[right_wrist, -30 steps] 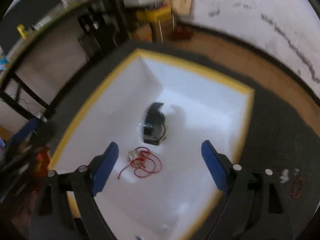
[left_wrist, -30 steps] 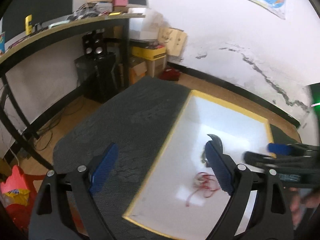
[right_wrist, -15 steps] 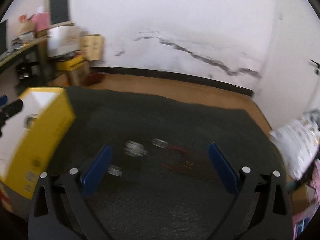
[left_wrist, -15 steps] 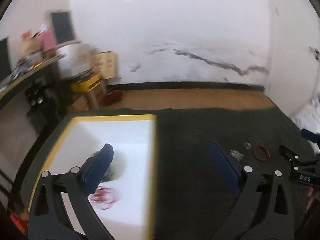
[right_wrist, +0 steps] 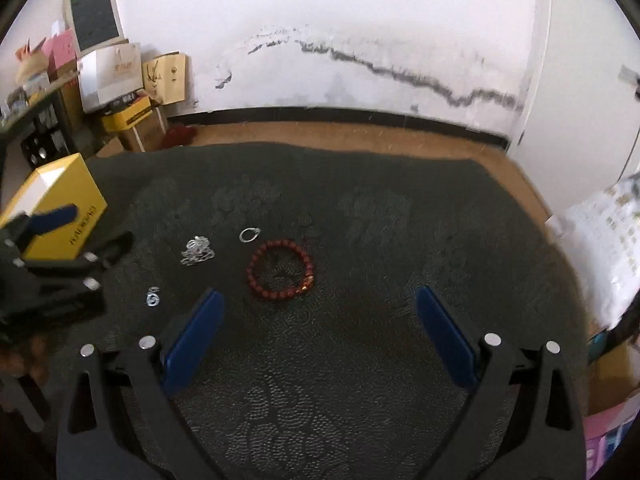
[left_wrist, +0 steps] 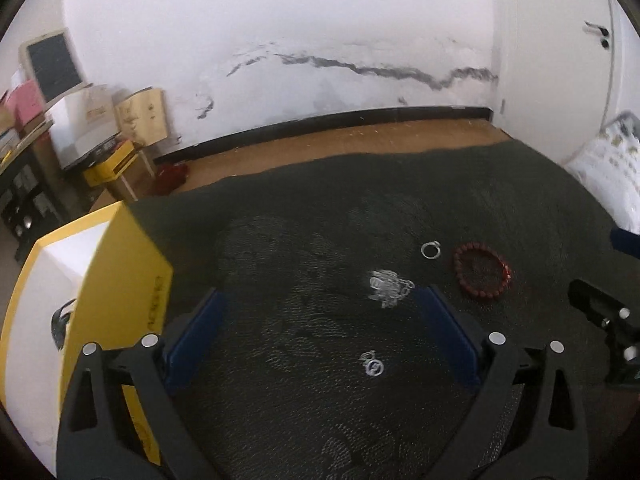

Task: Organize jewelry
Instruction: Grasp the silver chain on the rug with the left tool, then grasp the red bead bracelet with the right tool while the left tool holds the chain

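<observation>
On the dark mat lie a red bead bracelet (right_wrist: pixel 280 270), a silver ring (right_wrist: pixel 249 234), a silver chain pile (right_wrist: pixel 197 251) and a small silver earring (right_wrist: pixel 152 298). They also show in the left wrist view: bracelet (left_wrist: pixel 482 271), ring (left_wrist: pixel 430 249), chain (left_wrist: pixel 387 288), earring (left_wrist: pixel 372 364). The yellow box (left_wrist: pixel 120 280) with a white inside stands at the left and holds a dark item (left_wrist: pixel 62 324). My left gripper (left_wrist: pixel 320 324) is open above the earring. My right gripper (right_wrist: pixel 316 320) is open just short of the bracelet.
The dark patterned mat (right_wrist: pixel 360 380) covers the table. A white patterned bag (right_wrist: pixel 604 240) lies at the right edge. Boxes and shelves (right_wrist: pixel 120 92) stand against the far left wall. The left gripper's body (right_wrist: pixel 48 264) shows at the left in the right wrist view.
Both grippers have swung right, away from the yellow box and over to the loose jewelry on the mat. Both stay open and empty.
</observation>
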Motion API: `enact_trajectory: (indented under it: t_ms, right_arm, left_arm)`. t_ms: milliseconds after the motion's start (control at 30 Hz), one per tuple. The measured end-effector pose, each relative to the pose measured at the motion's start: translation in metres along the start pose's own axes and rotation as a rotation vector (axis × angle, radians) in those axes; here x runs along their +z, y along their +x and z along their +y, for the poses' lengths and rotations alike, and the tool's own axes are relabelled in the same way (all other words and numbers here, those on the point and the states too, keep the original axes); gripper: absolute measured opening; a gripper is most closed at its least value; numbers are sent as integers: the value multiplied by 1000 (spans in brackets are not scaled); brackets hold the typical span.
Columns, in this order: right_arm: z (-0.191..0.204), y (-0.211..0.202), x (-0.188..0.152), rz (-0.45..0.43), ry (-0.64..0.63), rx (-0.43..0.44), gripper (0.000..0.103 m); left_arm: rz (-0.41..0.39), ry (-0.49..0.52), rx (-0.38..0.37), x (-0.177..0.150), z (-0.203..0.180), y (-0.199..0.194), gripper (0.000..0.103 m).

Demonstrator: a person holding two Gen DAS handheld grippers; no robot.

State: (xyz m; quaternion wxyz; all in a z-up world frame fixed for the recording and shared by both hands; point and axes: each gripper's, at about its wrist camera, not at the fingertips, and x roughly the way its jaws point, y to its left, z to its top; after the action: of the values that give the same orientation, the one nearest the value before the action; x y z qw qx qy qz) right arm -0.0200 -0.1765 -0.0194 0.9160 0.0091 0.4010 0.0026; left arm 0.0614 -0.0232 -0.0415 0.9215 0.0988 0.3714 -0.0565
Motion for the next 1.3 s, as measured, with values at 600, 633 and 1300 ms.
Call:
enact_trajectory:
  t_ms: [600, 633, 1300]
  right_arm:
    - [-17, 2, 8, 8, 50, 42, 94]
    - [-17, 2, 7, 10, 49, 44, 94]
    - [-17, 7, 7, 21, 71, 66, 94]
  left_arm:
    - [160, 24, -173, -10, -15, 95, 96]
    - [157, 25, -169, -10, -16, 95, 96]
    - [116, 88, -195, -9, -35, 82, 9]
